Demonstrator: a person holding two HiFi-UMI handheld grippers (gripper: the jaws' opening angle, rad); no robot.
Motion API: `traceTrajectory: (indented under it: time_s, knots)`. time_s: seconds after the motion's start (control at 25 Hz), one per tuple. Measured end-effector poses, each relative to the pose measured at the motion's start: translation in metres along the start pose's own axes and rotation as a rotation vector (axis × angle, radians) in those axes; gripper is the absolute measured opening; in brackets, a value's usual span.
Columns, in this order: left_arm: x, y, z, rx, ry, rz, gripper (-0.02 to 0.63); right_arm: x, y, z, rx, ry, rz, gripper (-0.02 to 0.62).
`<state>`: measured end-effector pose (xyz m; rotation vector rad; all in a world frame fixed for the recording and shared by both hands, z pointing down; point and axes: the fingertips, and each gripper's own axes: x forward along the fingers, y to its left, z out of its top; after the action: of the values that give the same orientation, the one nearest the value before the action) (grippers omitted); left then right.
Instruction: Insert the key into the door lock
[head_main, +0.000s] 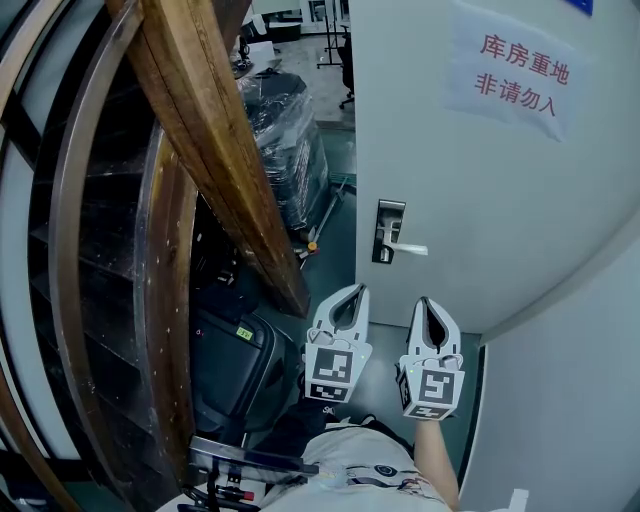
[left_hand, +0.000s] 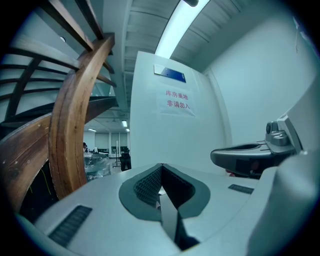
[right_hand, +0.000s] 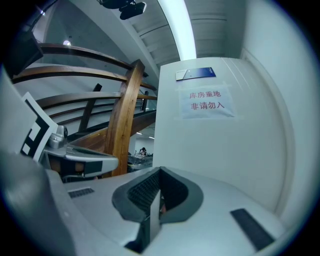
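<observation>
White plastic left gripper (head_main: 352, 291) and right gripper (head_main: 426, 302) level, side by side.
Jaws pressed together, ribbed dark pads (left_hand: 145, 187); smooth white door (head_main: 470, 210), silver lever handle (head_main: 402, 247) ahead.

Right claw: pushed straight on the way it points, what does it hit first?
Probably the flat white door, at or close beside its silver lever handle; how far off is unclear.

One door (head_main: 450, 180), one lever handle (head_main: 405, 247), one paper notice (head_main: 520, 72) and one blue plaque (left_hand: 170, 74) show. Two tongs appear: left tongs (head_main: 357, 290), right tongs (head_main: 425, 301). Perhaps one wrapped pallet (head_main: 290, 140) stands behind, though dimly seen.
</observation>
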<state>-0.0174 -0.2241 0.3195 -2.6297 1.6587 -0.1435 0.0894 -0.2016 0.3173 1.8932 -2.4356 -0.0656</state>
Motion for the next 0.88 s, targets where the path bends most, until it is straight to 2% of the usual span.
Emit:
traceTrajectory:
  time_s: [0.88]
  knots:
    - [0.0047, 0.0063, -0.0078, 0.003, 0.023, 0.008, 0.003, 0.0097, 0.005, -0.0061, 0.009, 0.001, 0.015, 0.005]
